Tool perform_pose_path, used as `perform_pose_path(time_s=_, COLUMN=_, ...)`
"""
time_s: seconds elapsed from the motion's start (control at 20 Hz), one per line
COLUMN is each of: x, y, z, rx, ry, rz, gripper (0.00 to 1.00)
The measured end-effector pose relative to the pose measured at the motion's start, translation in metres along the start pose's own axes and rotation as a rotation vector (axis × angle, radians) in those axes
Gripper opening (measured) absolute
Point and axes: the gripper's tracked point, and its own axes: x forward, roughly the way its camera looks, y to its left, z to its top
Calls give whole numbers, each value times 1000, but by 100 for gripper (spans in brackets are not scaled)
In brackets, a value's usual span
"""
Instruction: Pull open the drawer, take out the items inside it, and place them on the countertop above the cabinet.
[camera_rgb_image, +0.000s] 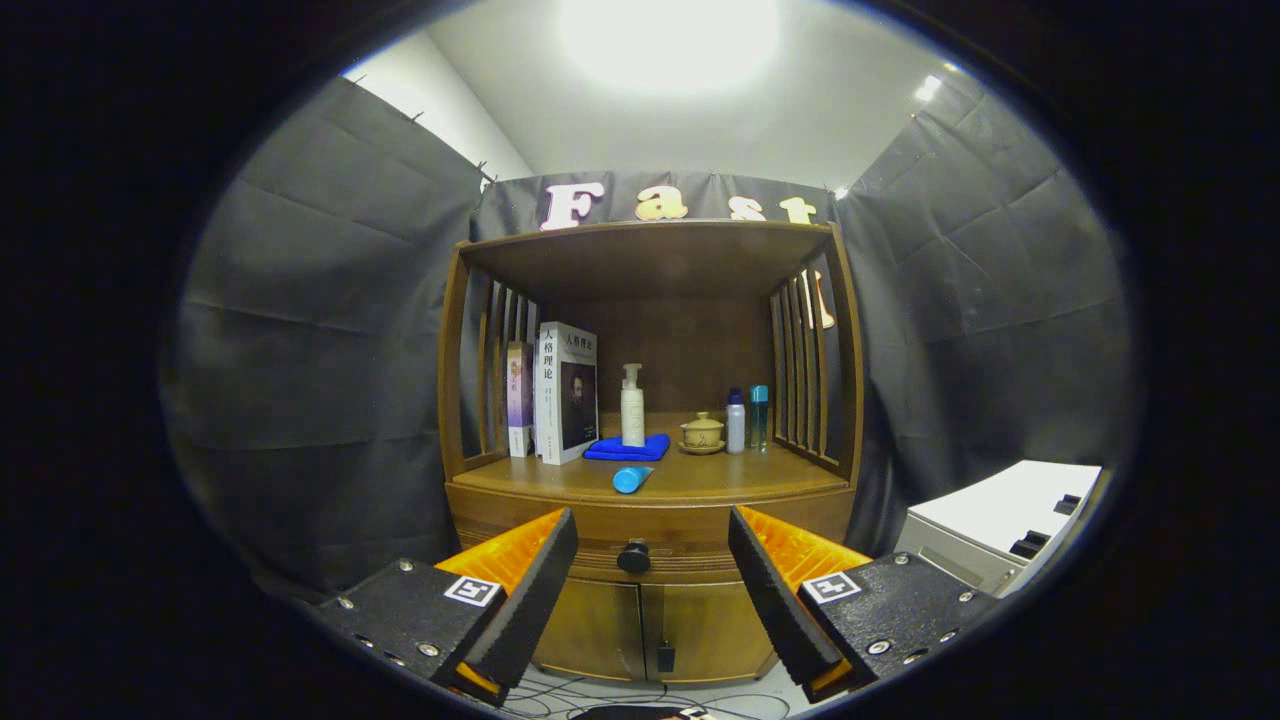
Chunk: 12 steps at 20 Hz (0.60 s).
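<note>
The shallow wooden drawer (650, 553) with its round black knob (634, 556) sits shut at centre frame, low in the brown wooden cabinet (650, 620), just under the desk (700, 483) that must receive its contents. My jaws stand wide and empty, one at lower left, one at lower right, with the knob framed in the gap beyond them and well apart from both. By my reading the opening step has not yet begun: I must advance, close on the knob and pull straight back. The drawer front is ribbed and flush with the cabinet face. A blue cylindrical tube (630, 479) lies near the desk's front edge, above the knob.
</note>
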Motion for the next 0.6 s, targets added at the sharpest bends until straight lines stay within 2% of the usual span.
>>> perform_pose_path(time_s=0.6, x=1, y=-5, z=-9, rx=11, ry=25, rz=2, gripper=94)
